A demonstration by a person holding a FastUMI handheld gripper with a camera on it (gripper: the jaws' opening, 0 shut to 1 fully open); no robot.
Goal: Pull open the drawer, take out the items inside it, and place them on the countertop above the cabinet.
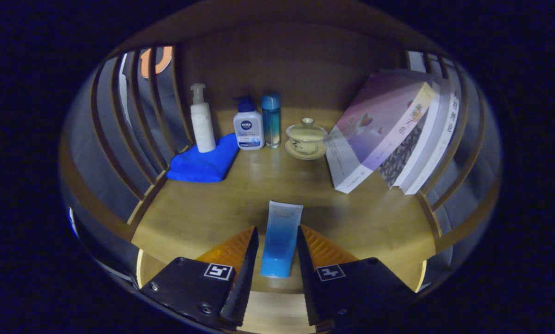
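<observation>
Blue tube stands between the two fingers of the tool, which clench it from both sides, its crimped end toward the back, over the wooden bench. Beyond it I count three bottles: one white pump bottle on a folded blue cloth, one white bottle with a blue cap, one tall blue bottle. One lidded cup on a saucer sits beside three leaning books (their far ends hidden behind each other). Slatted side rails flank both sides.
</observation>
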